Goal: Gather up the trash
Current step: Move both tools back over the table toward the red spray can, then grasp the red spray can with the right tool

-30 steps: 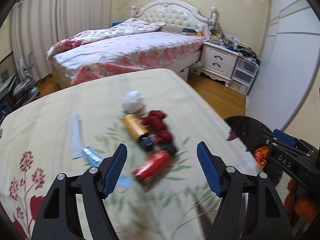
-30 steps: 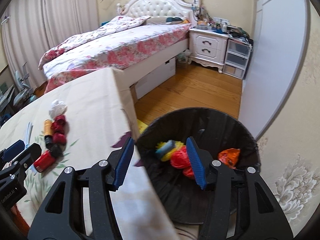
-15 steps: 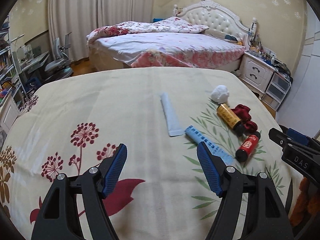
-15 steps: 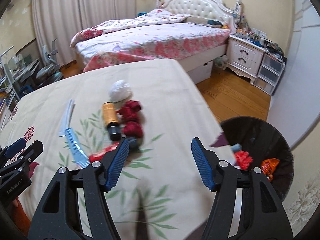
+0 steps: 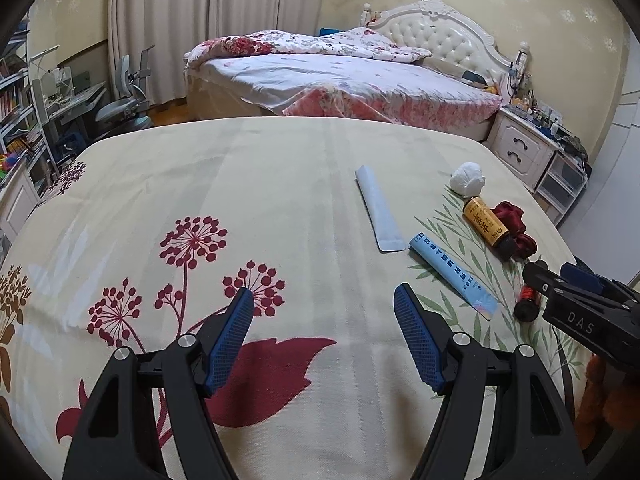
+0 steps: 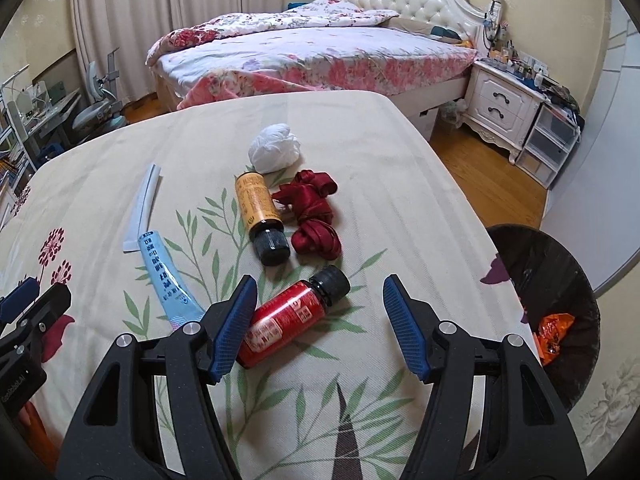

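Observation:
Trash lies on the floral tablecloth (image 6: 360, 152). In the right wrist view I see a red bottle (image 6: 292, 316), a yellow bottle (image 6: 260, 212), a dark red ribbon (image 6: 312, 216), a white crumpled tissue (image 6: 274, 148), a blue packet (image 6: 166, 276) and a white strip (image 6: 142, 208). My right gripper (image 6: 320, 280) is open just above the red bottle, whose body lies by the left finger, with no pad touching it. My left gripper (image 5: 323, 290) is open over bare cloth, left of the blue packet (image 5: 452, 276) and white strip (image 5: 378, 210). A black-lined trash bin (image 6: 560, 280) stands off the table's right edge.
The bin holds orange wrappers (image 6: 554, 332). Beyond the table stand a bed (image 6: 320, 52), a white nightstand (image 6: 500, 100) and plastic drawers (image 6: 552, 140) on the wooden floor. A desk chair (image 5: 124, 104) and shelves are at the far left.
Both views have swung left, from the bin and table edge onto the table. The right gripper's jaws have widened and now hang over the red bottle. The left gripper's gap is unchanged.

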`<state>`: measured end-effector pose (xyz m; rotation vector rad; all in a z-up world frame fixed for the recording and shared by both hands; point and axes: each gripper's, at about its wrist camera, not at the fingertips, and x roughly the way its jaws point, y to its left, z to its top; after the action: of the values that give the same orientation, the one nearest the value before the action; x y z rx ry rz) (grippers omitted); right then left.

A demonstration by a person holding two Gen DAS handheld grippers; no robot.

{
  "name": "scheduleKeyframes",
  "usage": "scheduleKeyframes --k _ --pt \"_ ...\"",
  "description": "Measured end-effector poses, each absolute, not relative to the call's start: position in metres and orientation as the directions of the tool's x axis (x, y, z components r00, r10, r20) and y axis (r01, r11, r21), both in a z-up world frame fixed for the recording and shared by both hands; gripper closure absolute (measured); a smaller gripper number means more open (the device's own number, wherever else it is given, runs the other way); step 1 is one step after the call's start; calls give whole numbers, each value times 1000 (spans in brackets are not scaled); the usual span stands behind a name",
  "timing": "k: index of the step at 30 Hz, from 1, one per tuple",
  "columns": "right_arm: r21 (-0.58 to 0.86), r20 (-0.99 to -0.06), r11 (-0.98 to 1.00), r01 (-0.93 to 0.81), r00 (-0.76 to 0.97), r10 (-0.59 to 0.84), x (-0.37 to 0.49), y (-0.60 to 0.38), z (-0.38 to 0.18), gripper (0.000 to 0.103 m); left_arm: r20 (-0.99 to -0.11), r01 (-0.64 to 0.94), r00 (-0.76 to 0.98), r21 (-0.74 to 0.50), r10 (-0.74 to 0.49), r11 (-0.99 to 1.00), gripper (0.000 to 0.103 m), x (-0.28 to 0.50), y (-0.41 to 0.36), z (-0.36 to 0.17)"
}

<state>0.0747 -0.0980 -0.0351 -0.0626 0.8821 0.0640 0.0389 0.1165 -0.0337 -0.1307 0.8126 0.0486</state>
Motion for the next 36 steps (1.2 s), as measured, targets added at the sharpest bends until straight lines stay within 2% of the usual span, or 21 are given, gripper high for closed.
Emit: scheduleKeyframes --k 26,30,32,35,36 --pt "-34 -771 998 -60 637 12 50 -110 -36 39 -729 -81 684 -103 -20 991 33 36 110 -37" --pt "-18 -790 997 -76 612 32 47 -108 -40 50 -728 -78 685 -103 -21 992 33 35 108 -37" --pt "-16 -795 996 -84 605 38 47 -106 -43 65 -728 -80 685 -102 -20 992 33 35 109 -37" --pt "-13 -802 995 -96 595 47 48 -104 -45 78 -729 -79 684 -103 -21 992 33 35 108 -37" --pt "-12 -802 995 -96 595 48 48 -104 -45 78 -730 -77 683 -104 -24 992 33 35 108 -37"
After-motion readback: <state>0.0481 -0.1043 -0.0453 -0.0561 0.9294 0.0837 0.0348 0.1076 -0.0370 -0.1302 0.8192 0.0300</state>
